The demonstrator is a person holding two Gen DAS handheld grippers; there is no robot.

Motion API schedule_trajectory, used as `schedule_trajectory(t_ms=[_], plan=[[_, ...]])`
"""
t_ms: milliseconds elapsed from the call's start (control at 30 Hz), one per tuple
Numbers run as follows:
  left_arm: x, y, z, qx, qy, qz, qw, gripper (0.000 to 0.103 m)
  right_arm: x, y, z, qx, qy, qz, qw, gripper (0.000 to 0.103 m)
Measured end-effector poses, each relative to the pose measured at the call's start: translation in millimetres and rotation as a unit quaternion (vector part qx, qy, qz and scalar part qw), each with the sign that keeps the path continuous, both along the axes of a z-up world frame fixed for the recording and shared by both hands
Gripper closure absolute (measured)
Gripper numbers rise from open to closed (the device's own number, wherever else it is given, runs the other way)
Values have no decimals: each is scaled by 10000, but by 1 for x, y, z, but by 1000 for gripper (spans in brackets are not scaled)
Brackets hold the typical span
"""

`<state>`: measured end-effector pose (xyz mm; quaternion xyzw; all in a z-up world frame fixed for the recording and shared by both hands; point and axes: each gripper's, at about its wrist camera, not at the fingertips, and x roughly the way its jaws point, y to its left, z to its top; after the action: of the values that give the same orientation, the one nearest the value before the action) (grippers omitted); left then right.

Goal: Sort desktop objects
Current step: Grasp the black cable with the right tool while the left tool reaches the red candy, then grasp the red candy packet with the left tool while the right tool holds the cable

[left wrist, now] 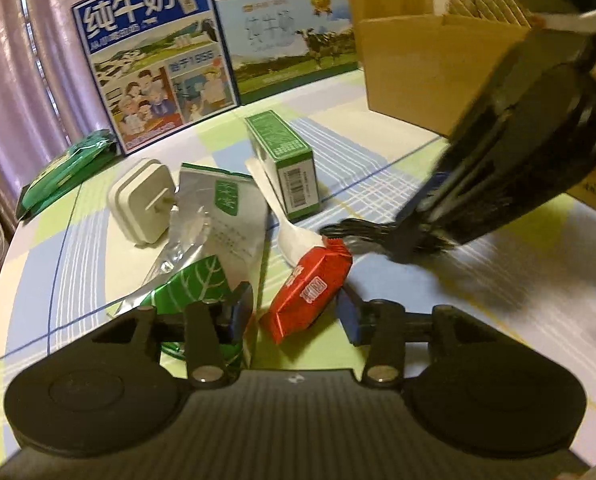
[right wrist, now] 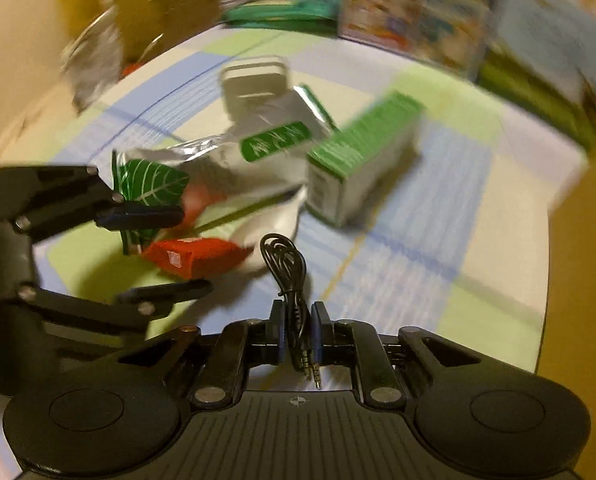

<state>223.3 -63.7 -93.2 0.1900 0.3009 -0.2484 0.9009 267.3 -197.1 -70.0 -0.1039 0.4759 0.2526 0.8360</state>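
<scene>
Checked cloth in pale blue, green and cream covers the table (left wrist: 378, 152), with two milk cartons (left wrist: 154, 64) standing at eleven and twelve o'clock and a cardboard box (left wrist: 410, 68) at one. Clutter lies at the centre: a white charger (left wrist: 142, 200), a silver pouch (left wrist: 214, 216), a green box (left wrist: 286, 156) and a white spoon (left wrist: 290, 232). The left gripper (left wrist: 294, 312) sits low at six o'clock, jaws spread wide, a red packet (left wrist: 310, 292) between them and a green leaf-print wrapper (left wrist: 194, 284) against its left finger. The right gripper (right wrist: 298, 332) reaches in from three o'clock, tilted down, jaws pinched on a coiled black cable (right wrist: 286, 264) whose plugs hang behind the fingers.
</scene>
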Motion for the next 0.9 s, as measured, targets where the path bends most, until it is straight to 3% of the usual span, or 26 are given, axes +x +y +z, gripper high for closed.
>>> schedule_trajectory(t_ms=[100, 300, 400, 767, 833, 900], plan=[[2, -1, -3, 78, 77, -121, 9999, 63, -14, -10, 3, 147, 19, -306, 9994, 94], [-5, -5, -2, 150, 242, -151, 9995, 80, -43, -36, 9, 477, 72, -934, 9945, 94], [-20, -6, 1, 194, 335, -101, 9992, 81, -63, -47, 14, 533, 16, -1197, 9914, 94], [-121, -9, 13, 69, 643, -53, 9979, 79, -150, -57, 10, 247, -416, -962, 9942, 91], [-132, -6, 15, -41, 769, 26, 9970, 56, -161, -57, 11, 175, -495, -922, 9944, 86], [-139, -3, 18, -156, 803, 67, 9966, 40, -167, -60, 10, 236, -487, -943, 9941, 79]])
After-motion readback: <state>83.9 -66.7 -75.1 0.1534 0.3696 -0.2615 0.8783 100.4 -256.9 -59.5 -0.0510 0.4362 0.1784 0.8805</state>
